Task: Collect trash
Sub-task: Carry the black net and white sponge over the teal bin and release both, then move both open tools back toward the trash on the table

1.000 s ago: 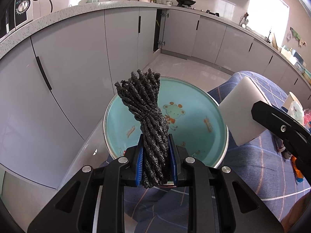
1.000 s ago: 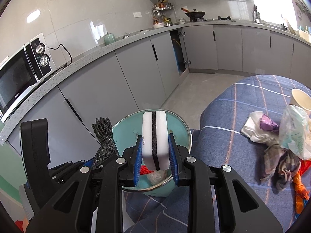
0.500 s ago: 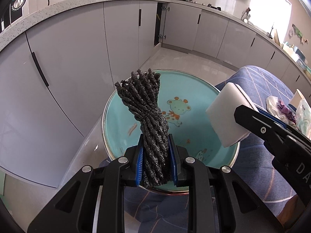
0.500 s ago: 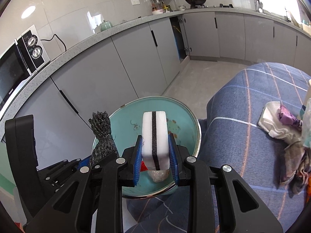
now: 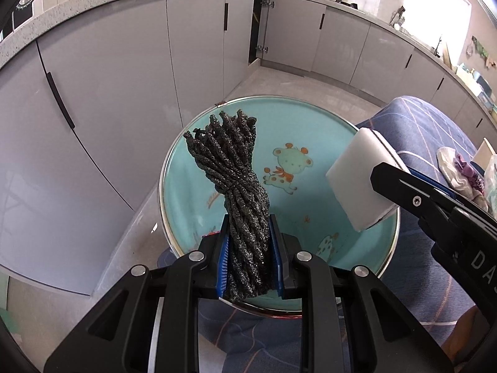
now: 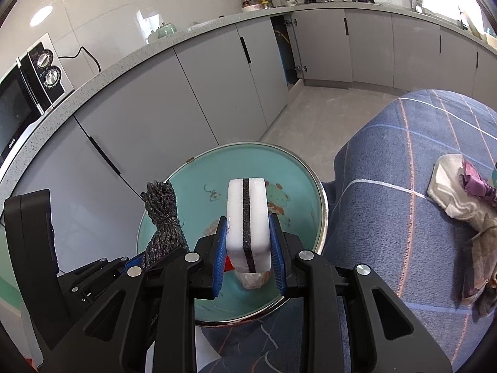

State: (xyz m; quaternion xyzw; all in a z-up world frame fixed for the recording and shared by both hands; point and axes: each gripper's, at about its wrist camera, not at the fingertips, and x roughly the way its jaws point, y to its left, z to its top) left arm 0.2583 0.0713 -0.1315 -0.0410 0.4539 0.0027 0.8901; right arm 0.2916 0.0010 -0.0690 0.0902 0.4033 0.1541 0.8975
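My left gripper is shut on a dark grey twisted rope bundle and holds it over a teal basin with cartoon animals inside. My right gripper is shut on a white sponge with a black middle layer, also over the basin. The sponge and the right gripper show at the right of the left wrist view. The rope bundle shows at the left of the right wrist view. A pale crumpled lump and something red lie in the basin under the sponge.
The basin stands at the edge of a blue checked cloth. A heap of cloth and paper scraps lies on it at the right. Grey kitchen cabinets and floor are behind. A microwave stands on the counter.
Both grippers have moved forward and lower over the basin, each holding its item. The sponge has come further over the basin's right side.
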